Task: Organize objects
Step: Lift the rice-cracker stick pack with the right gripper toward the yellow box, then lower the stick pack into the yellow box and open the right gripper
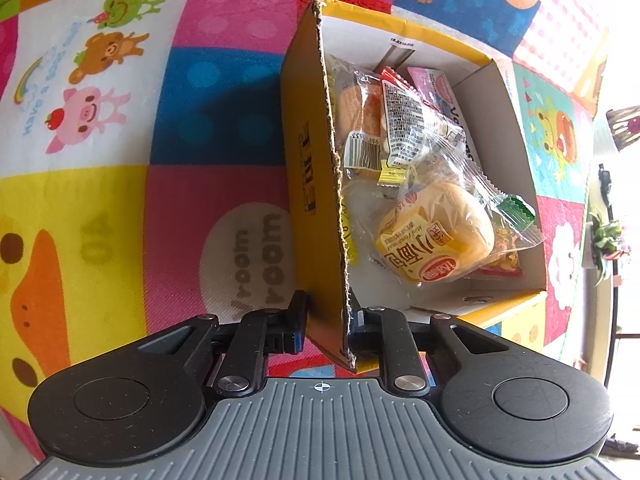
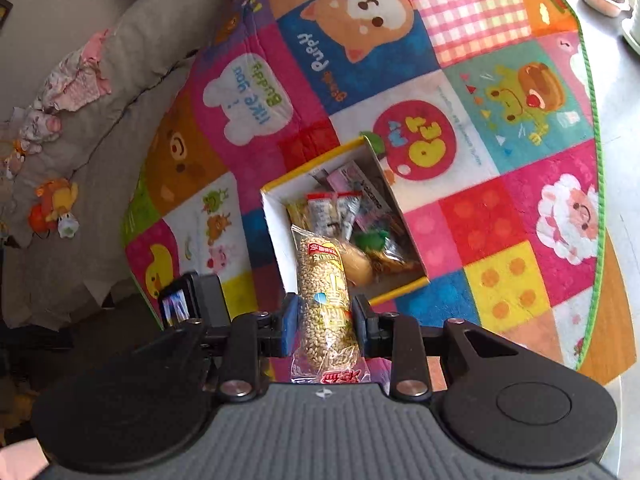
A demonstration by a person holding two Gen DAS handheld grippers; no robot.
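Right hand-held gripper [image 2: 325, 326] pinching puffed-grain roll [image 2: 326, 300], left hand-held gripper [image 1: 326, 322] straddling cardboard box [image 1: 316, 200] wall, grip unclear; slack hold risks box tipping

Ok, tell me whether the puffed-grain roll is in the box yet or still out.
Still out. The right gripper is shut on the puffed-grain roll, holding it above the cardboard box, which already holds other wrapped snacks.
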